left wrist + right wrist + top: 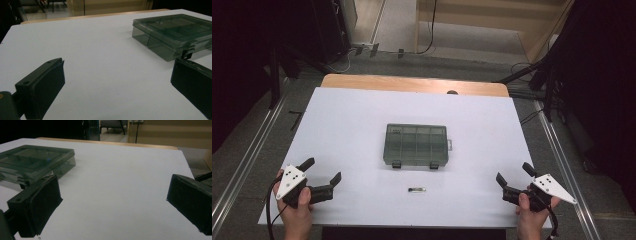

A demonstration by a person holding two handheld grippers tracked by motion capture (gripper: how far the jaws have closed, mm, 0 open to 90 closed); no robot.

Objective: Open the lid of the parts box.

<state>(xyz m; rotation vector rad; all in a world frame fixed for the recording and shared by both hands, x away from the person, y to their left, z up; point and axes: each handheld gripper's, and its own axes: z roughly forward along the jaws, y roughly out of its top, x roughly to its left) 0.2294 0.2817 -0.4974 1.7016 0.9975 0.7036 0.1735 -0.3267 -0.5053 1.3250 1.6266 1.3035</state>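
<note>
- High view: worktop (352, 130) under a white sheet; a closed, smoke-tinted plastic box (416, 145) with inner compartments sits at its centre, two latches on the near edge.
- Small dark item (417, 189): lies flat just in front of the box, apart from it; too small to identify.
- Left gripper (322, 170): near-left corner, held in a hand, jaws spread wide, nothing between them.
- Right gripper (515, 174): near-right corner, jaws likewise parted and empty.
- Left gripper view: box (175, 35) ahead at right, latch facing.
- Handling note (judgement): approach the latches squarely, one gripper steadying the box so it does not slide.
</note>
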